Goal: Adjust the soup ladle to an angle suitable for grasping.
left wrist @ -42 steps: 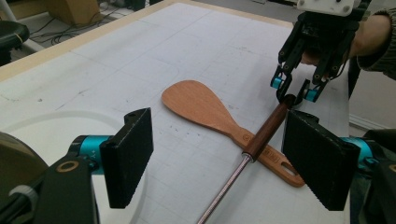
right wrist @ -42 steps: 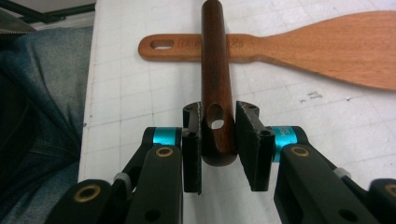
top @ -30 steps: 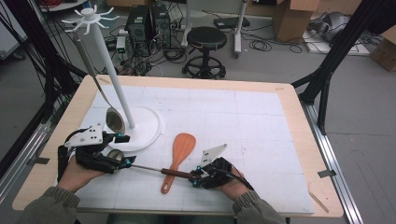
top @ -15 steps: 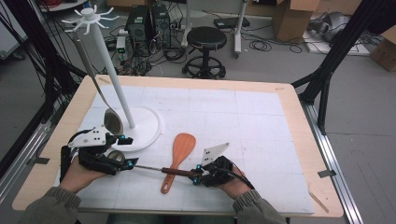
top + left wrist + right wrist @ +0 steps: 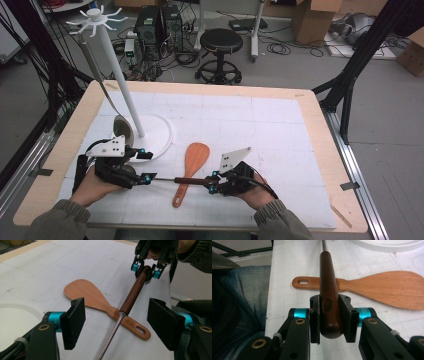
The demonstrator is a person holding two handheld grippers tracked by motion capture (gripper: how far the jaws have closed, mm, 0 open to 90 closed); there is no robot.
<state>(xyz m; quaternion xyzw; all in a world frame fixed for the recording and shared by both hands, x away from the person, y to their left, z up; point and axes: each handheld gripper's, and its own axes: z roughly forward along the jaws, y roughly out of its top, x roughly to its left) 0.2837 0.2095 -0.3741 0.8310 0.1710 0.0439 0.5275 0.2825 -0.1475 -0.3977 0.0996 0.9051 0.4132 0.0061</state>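
The right gripper [image 5: 329, 322] was clamped on the dark wooden handle [image 5: 328, 290] of a utensil whose thin steel shaft [image 5: 111, 336] ran on between the left gripper's [image 5: 120, 325] jaws. Those jaws stood wide apart, not touching the shaft, and had just been closing. Under the raised handle, between both grippers, a light wooden spatula [image 5: 189, 167] lay flat on the white mat [image 5: 260, 125]. Beyond the left gripper stood a white rack [image 5: 115, 75] with a ladle [image 5: 121, 127] hanging from it.
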